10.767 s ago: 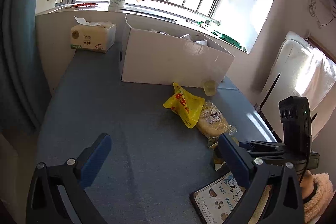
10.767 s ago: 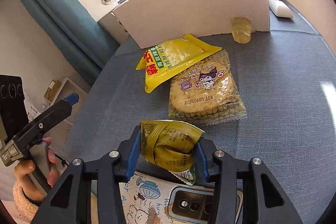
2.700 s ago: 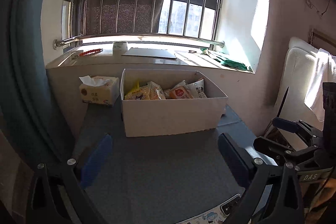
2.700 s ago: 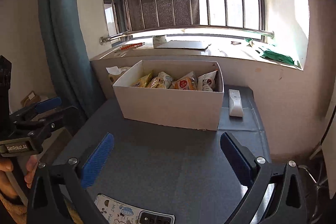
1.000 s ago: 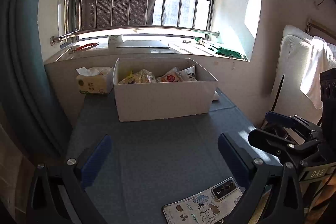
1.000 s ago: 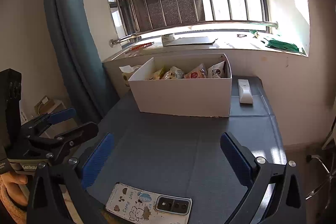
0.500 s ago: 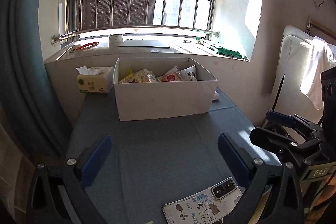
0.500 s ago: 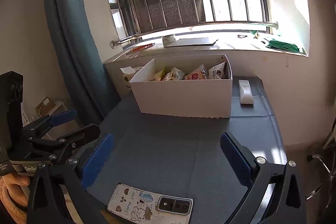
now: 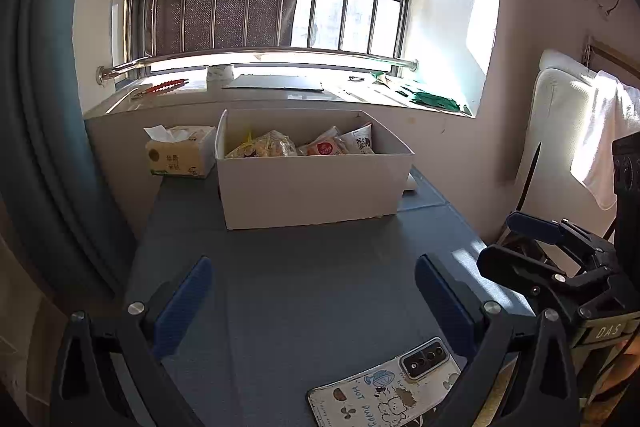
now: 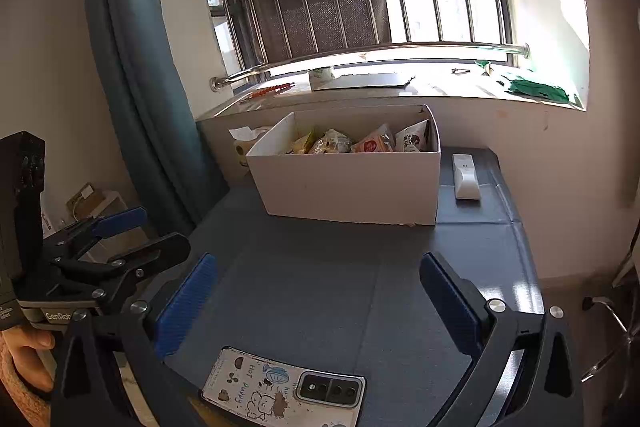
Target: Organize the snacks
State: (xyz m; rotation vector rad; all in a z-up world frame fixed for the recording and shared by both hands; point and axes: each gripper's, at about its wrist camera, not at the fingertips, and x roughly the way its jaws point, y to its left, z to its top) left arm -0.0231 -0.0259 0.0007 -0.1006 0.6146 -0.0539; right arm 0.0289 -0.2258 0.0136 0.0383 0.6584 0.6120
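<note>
A white cardboard box (image 9: pixel 312 187) stands at the far end of the blue-grey table and holds several snack packets (image 9: pixel 324 146). It also shows in the right wrist view (image 10: pixel 352 187), with the snack packets (image 10: pixel 372 143) inside. My left gripper (image 9: pixel 312 303) is open and empty, held back over the table's near end. My right gripper (image 10: pixel 316 303) is open and empty too, well short of the box. Each gripper shows at the edge of the other's view.
A phone in a cartoon case (image 9: pixel 384 387) lies at the table's near edge, also in the right wrist view (image 10: pixel 280 387). A tissue box (image 9: pixel 180 157) stands left of the white box. A white remote (image 10: pixel 466 175) lies to its right. The window sill runs behind.
Over the last second both grippers have barely shifted. Earlier, the right gripper held a green-yellow packet and snacks lay on the table; now all packets are in the box.
</note>
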